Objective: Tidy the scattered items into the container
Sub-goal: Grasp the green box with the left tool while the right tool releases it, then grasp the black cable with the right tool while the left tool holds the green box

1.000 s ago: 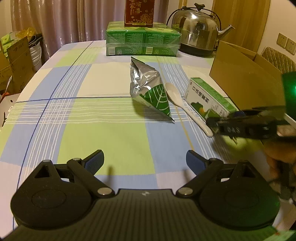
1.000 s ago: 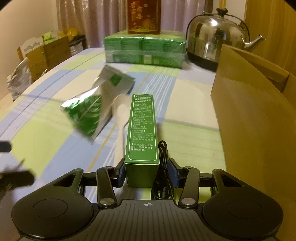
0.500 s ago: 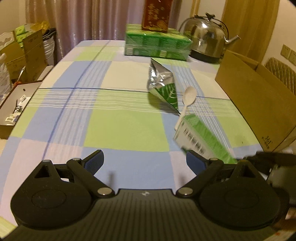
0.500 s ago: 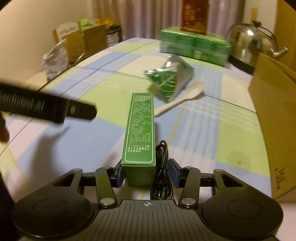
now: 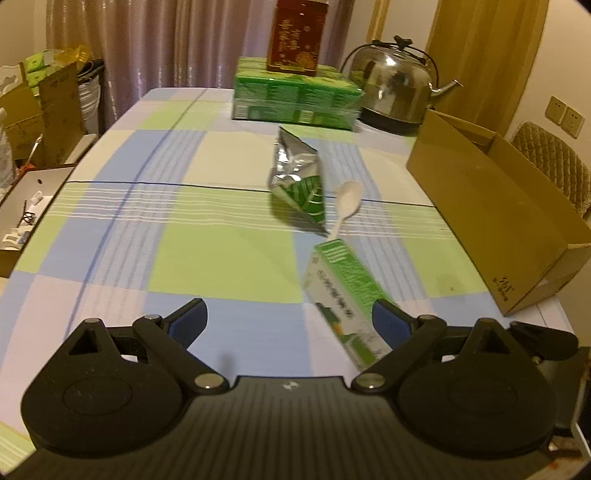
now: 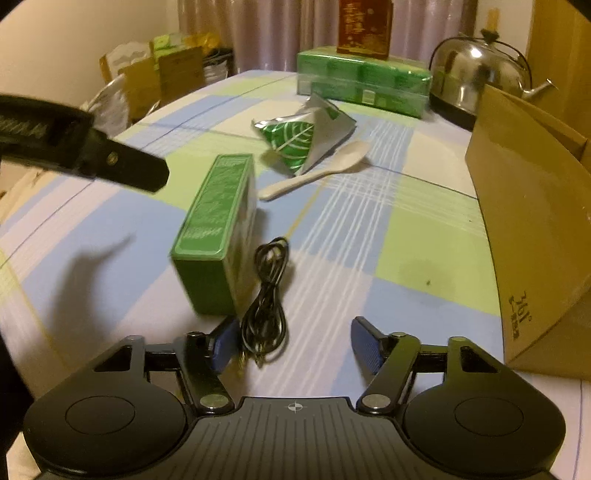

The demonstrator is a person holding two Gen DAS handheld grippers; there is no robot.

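A green carton (image 6: 216, 229) (image 5: 345, 295) lies on the checked tablecloth, just ahead of my right gripper (image 6: 295, 341), which is open and empty. A coiled black cable (image 6: 267, 299) lies between the right fingers and the carton. A foil leaf-print bag (image 5: 299, 181) (image 6: 306, 134) and a white spoon (image 5: 347, 203) (image 6: 317, 170) lie mid-table. The open cardboard box (image 5: 491, 206) (image 6: 535, 206) stands at the right. My left gripper (image 5: 288, 321) is open and empty over the near table; it shows as a dark bar in the right wrist view (image 6: 74, 147).
A green wrapped multipack (image 5: 295, 98) with a red box (image 5: 297, 35) on top and a steel kettle (image 5: 397, 88) stand at the far end. Cardboard boxes and clutter (image 5: 40, 110) sit off the table's left edge. A chair (image 5: 550, 162) stands behind the box.
My right gripper has opened and let go of the green carton, which now lies tilted on the cloth. The left gripper drew back and rose, so more table shows.
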